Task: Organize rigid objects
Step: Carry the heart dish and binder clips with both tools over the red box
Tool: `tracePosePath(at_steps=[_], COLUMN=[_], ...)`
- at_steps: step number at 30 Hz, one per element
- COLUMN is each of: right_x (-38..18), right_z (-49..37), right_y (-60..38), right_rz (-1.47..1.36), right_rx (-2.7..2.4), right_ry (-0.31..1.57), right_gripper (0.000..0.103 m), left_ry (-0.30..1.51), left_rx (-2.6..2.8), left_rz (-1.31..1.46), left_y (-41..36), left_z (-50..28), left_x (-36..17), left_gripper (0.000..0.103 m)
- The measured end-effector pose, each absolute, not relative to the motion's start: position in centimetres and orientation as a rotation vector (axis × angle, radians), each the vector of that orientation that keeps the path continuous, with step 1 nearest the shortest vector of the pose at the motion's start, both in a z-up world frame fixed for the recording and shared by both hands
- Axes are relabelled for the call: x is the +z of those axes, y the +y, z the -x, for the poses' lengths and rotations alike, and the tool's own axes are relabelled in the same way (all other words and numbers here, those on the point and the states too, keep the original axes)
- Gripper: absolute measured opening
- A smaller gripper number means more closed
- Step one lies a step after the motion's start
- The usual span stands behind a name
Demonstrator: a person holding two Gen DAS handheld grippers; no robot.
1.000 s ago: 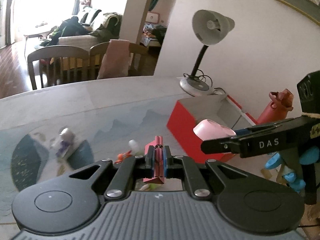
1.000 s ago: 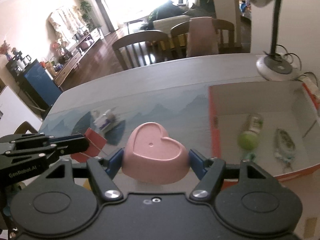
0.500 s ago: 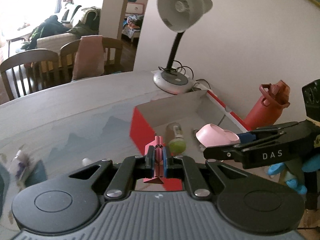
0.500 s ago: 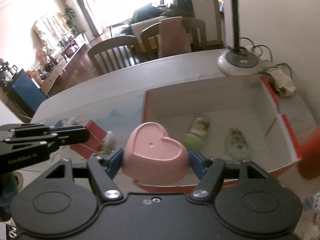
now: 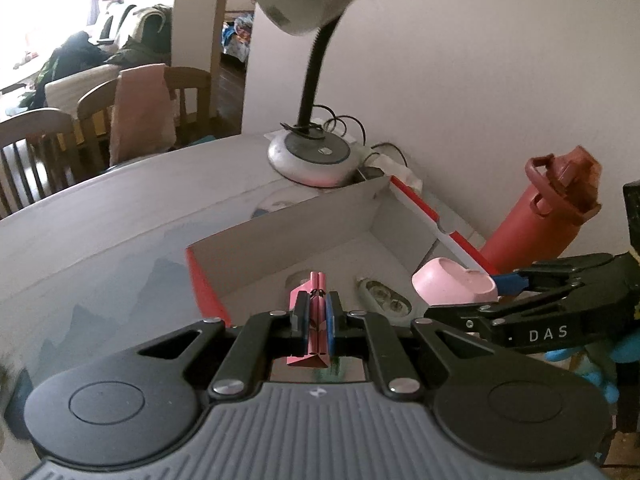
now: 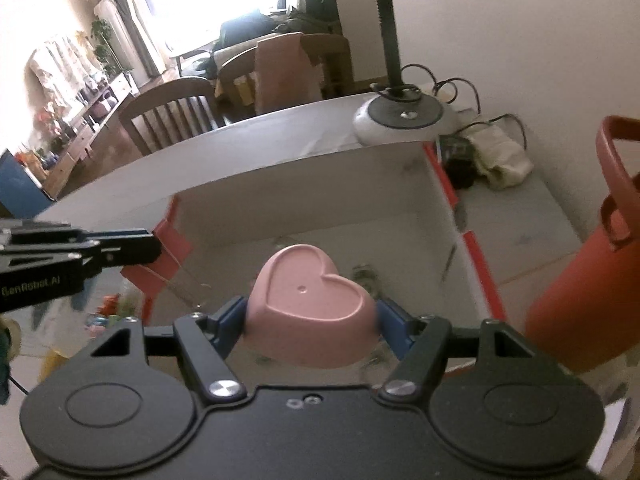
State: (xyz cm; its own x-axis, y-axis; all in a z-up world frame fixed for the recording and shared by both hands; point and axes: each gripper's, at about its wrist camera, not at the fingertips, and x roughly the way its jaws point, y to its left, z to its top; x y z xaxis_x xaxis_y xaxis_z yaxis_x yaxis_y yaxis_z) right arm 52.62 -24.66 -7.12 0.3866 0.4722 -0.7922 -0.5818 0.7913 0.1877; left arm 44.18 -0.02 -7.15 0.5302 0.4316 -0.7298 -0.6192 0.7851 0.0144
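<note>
My left gripper (image 5: 317,318) is shut on a thin pink-red folded card (image 5: 314,304) and holds it over the near left part of the red-and-white box (image 5: 280,236). My right gripper (image 6: 310,314) is shut on a pink heart-shaped dish (image 6: 310,300), held above the box's floor (image 6: 380,240). In the left wrist view the dish (image 5: 454,286) and right gripper show at the right, over the box's right side. An oval silvery object (image 5: 380,296) lies inside the box.
A desk lamp (image 5: 312,152) stands behind the box with cables and a crumpled cloth (image 6: 496,152). A red water bottle (image 6: 588,280) stands right of the box. Small colourful items (image 6: 108,312) lie left of the box. Chairs (image 6: 172,112) line the table's far edge.
Both grippers have moved right and forward with their loads, from over the open table to over the box. The lamp and red bottle now loom closer.
</note>
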Motion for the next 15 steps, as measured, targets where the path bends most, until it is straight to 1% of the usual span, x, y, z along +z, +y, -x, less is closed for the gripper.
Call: tracePosePath(at_steps=[6,15], right_x=[-9.2,-12.6], right_z=[-54.9,-58.1], right_y=[-24.0,-22.3], right_rz=[0.2,0.271], right_rx=[0.667,0.666], right_ry=[0.96,0.996], right_gripper=[0.07,0.07], left_ry=[0.857,0.948], left_rx=[0.647,0.679], left_rz=[0.238,0.234], left_y=[1.7,3.5], left_z=[-47.9,-50.6], left_x=[-9.4,-12.8], left_gripper=[0.008,0.008])
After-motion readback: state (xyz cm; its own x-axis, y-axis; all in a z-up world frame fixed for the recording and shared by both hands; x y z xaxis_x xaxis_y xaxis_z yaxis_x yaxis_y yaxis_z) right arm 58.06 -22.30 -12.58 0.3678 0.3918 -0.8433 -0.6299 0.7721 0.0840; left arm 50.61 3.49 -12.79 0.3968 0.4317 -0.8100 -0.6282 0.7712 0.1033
